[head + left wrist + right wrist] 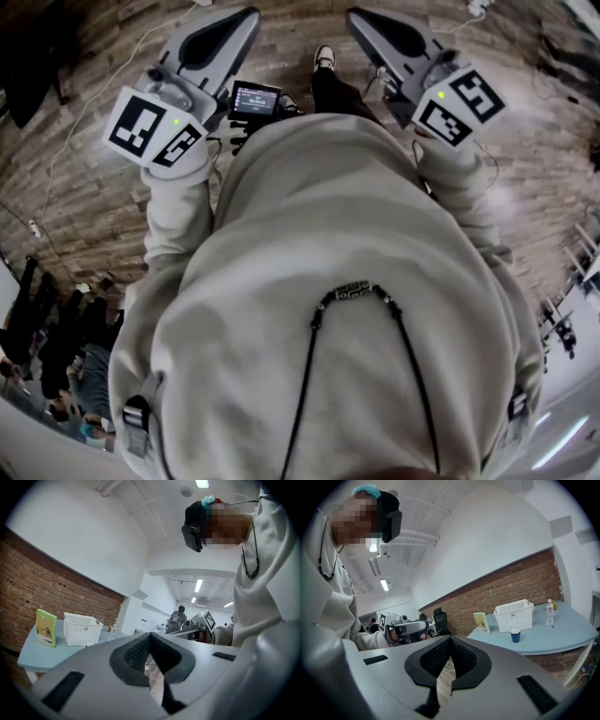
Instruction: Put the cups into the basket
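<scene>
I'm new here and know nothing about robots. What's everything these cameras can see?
Perforated plastic basket: one, white, on the table.
Round cup: one, blue, on the table before the basket, outside it.
Upright booklet: one, green, on the table beside the basket.
Clear plastic bottle: one, colourless, on the table, basket's other side.
Curved table: one, pale blue, against the brick wall.
Small screen device: one, black, between the grippers.
Plank floor: one, brown, below.
Hooded top: one, cream, on the person.
Left gripper: one, grey, fingers together, empty.
Right gripper: one, grey, fingers together, empty.
</scene>
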A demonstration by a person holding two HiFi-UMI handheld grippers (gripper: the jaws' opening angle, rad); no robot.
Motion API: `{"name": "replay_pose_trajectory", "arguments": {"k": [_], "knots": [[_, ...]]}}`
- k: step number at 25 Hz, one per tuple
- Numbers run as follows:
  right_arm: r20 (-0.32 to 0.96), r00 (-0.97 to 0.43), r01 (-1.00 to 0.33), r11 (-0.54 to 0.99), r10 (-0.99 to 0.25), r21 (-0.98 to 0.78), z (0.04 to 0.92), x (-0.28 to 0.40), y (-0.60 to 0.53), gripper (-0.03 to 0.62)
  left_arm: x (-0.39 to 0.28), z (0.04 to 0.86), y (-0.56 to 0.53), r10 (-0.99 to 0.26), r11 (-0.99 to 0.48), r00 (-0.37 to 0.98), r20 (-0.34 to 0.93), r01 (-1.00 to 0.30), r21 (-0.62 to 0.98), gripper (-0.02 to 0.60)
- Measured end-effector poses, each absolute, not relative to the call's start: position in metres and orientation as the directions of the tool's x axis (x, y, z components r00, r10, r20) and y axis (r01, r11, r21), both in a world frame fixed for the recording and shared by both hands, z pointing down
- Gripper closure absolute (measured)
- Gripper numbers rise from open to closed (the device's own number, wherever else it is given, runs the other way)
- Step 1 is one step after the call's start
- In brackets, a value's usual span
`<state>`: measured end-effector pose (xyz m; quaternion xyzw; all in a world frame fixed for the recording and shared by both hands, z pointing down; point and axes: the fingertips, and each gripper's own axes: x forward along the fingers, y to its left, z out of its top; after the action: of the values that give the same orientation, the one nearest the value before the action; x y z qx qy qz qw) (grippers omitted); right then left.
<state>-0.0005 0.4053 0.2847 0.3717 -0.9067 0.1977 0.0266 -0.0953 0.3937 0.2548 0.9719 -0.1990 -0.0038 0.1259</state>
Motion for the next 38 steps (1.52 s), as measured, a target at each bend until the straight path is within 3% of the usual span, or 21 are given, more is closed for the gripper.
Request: {"name": "replay_pose_trajectory", "arguments": {"k": [14,19,24,31,38], "knots": [[0.111,-0.79,-0.601,0.725,-0.603,-0.335,0.261,0.081,0.234,0.582,-0.001,0.213,0.236,-0.46,-0.87,0.887,0.034,-0.458,0.185,0.584],[0.092,-0.799,-0.586,0.734,-0.594,-0.343,0.266,0.122,0.189,0.581,0.038,0.219,0.184,-0.506,-0.843,0.858,0.089,-0.514,0.157,0.584],[0.076,-0.809,-0.566,0.738,-0.582,-0.367,0.269,0.149,0.168,0.581,0.068,0.208,0.169,-0.48,-0.862,0.87,0.109,-0.491,0.126,0.584],[0.074,-0.805,-0.568,0.728,-0.589,-0.384,0.276,0.145,0.14,0.58,0.051,0.209,0.134,-0.522,-0.833,0.846,0.109,-0.533,0.148,0.584],[0.093,-0.764,-0.625,0.695,-0.639,-0.355,0.271,0.146,0.102,0.58,0.048,0.211,0.086,-0.478,-0.86,0.876,0.057,-0.481,0.174,0.584]]}}
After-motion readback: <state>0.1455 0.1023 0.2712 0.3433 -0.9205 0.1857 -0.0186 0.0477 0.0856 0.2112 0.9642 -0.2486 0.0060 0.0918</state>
